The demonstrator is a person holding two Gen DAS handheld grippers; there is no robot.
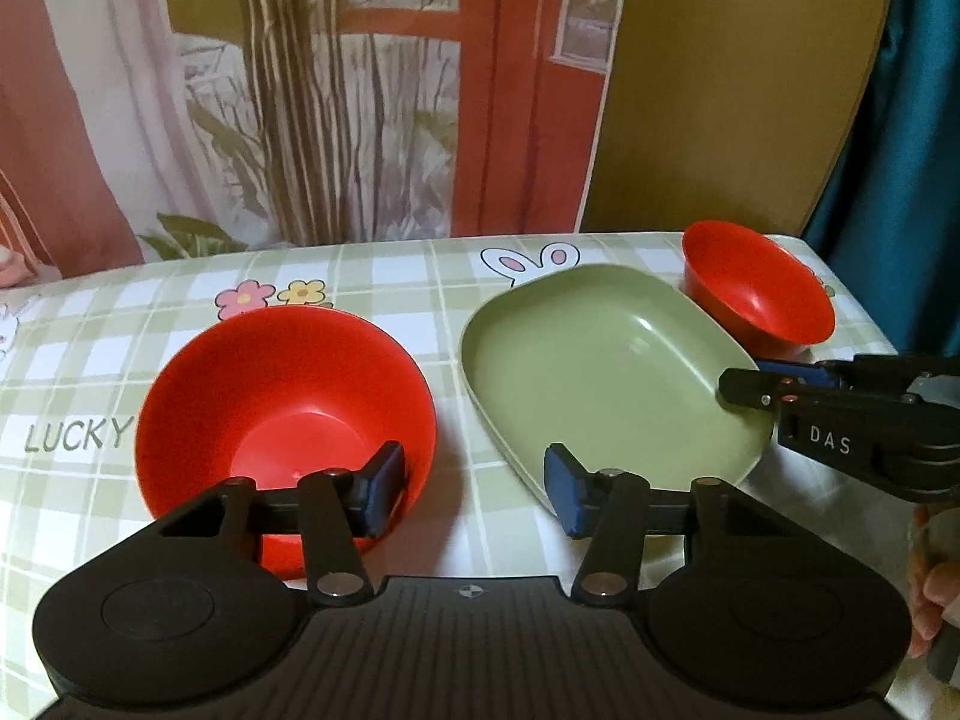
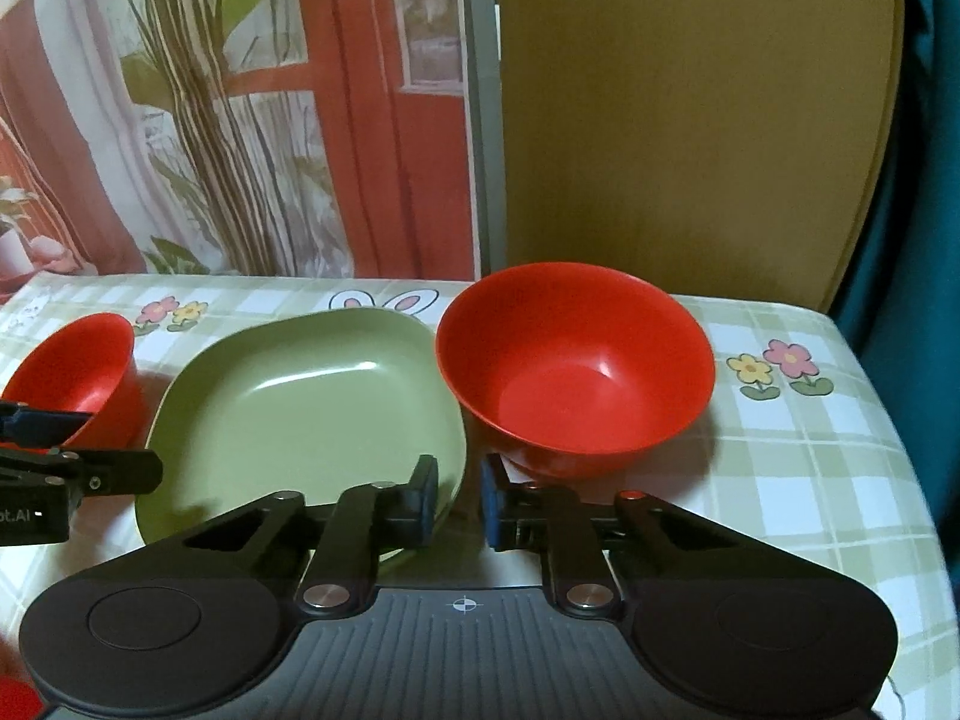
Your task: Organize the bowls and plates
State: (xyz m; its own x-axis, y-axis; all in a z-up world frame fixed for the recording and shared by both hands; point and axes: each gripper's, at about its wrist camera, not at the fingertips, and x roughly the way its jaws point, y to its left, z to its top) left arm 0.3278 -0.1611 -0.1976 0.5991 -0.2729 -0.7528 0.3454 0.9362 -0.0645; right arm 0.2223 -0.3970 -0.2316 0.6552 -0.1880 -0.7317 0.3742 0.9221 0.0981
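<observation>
Straddling the near rims, the left gripper point(image 1: 474, 489) half-open on the left red plastic bowl point(image 1: 282, 414), the right gripper point(image 2: 459, 501) seemingly pinching the green squarish plate point(image 2: 300, 402); either could slip.

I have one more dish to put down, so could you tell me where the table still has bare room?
Bare cloth lies left of the left red bowl, around the LUCKY print, and right of the right red bowl, by the flowers. A narrow strip runs behind the dishes. The middle is crowded: green plate close beside the right bowl.
</observation>
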